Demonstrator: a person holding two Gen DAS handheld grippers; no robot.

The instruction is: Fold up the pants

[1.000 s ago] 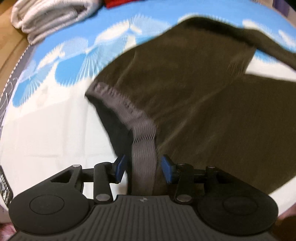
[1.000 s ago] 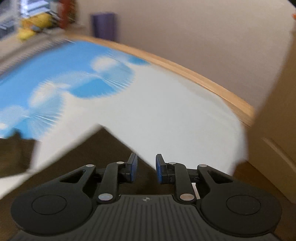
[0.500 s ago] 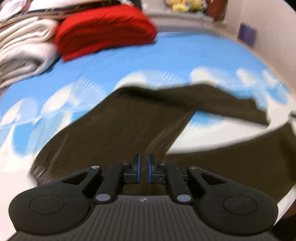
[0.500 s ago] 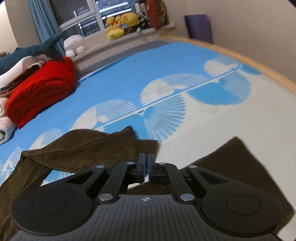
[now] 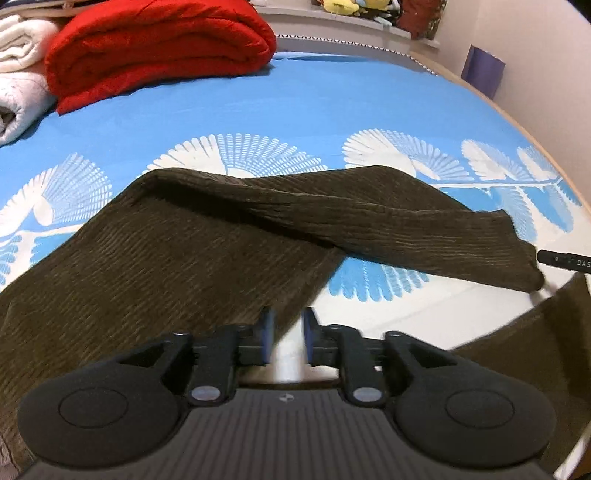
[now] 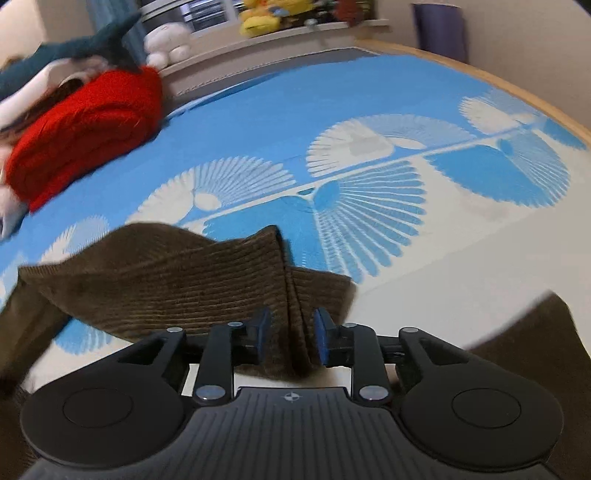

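Note:
Brown corduroy pants [image 5: 184,258] lie on the blue and white bed sheet [image 5: 332,110]. One leg [image 5: 406,221] stretches across to the right, and the other leg [image 5: 535,350] lies nearer at the lower right. My left gripper [image 5: 287,338] hovers over the inner edge where the legs part. Its jaws are opening, with only the cloth's edge and bare sheet between them. My right gripper [image 6: 291,334] is at the far leg's hem [image 6: 288,280]. Its jaws are opening too; a ridge of the hem runs between the pads, which do not press it.
A folded red blanket [image 5: 159,48] and white quilts [image 5: 18,74] sit at the head of the bed. Plush toys [image 6: 273,18] line the shelf behind. The wooden bed edge [image 6: 517,92] and a wall run along the right, with a purple box [image 5: 484,70] there.
A second ago the left jaws straddled the grey waistband. Both grippers then shut while swinging across the bed. Now both stand partly open over the legs.

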